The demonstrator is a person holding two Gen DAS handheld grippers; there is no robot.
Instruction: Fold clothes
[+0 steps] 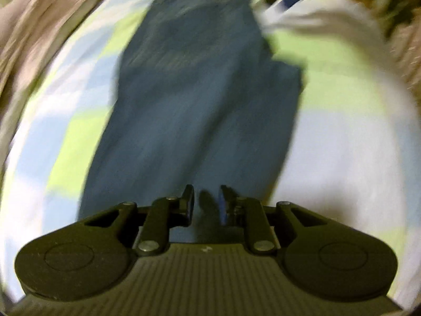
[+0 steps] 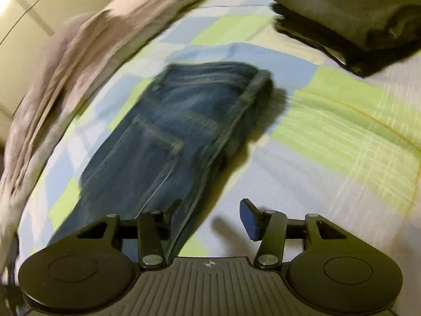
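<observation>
Dark folded stack [image 2: 350,18] shows from right wrist only.

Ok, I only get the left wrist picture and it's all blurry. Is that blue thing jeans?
Observer: Yes. The right wrist view shows jeans with a back pocket facing up.
Operator: Is the other gripper holding them?
Observer: No. The right gripper has its fingers apart with nothing between them.
Operator: Any other clothes?
Observer: A dark folded pile lies on the bed, apart from the jeans.
</observation>
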